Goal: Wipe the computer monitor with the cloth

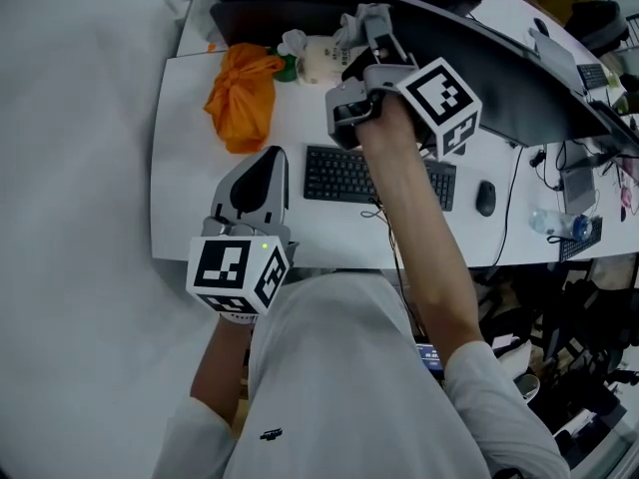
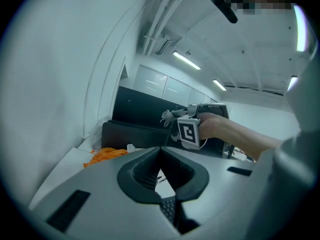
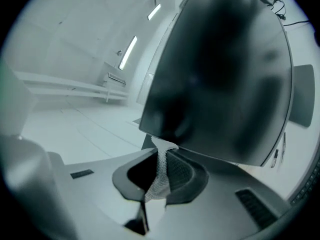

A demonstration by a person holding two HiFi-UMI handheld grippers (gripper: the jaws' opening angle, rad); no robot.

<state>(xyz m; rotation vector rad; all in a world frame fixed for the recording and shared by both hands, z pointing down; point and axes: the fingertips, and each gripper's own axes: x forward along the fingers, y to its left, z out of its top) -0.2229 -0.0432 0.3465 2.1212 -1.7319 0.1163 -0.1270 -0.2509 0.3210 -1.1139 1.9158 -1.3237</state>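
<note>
The white desk [image 1: 185, 168] carries a wide dark monitor [image 3: 225, 69], a keyboard [image 1: 344, 175] and an orange bundle [image 1: 243, 93]. The right gripper [image 3: 161, 156] is raised at the screen's lower left corner. Its fingers [image 3: 182, 171] are pinched on a strip of white mesh cloth [image 3: 160, 176], whose free end touches the monitor's bottom edge. From there the screen's long axis runs off to the right, so the wipe likely travels that way. The left gripper [image 1: 262, 173] hangs low near the desk's front edge, well apart from the monitor, fingers together and empty.
</note>
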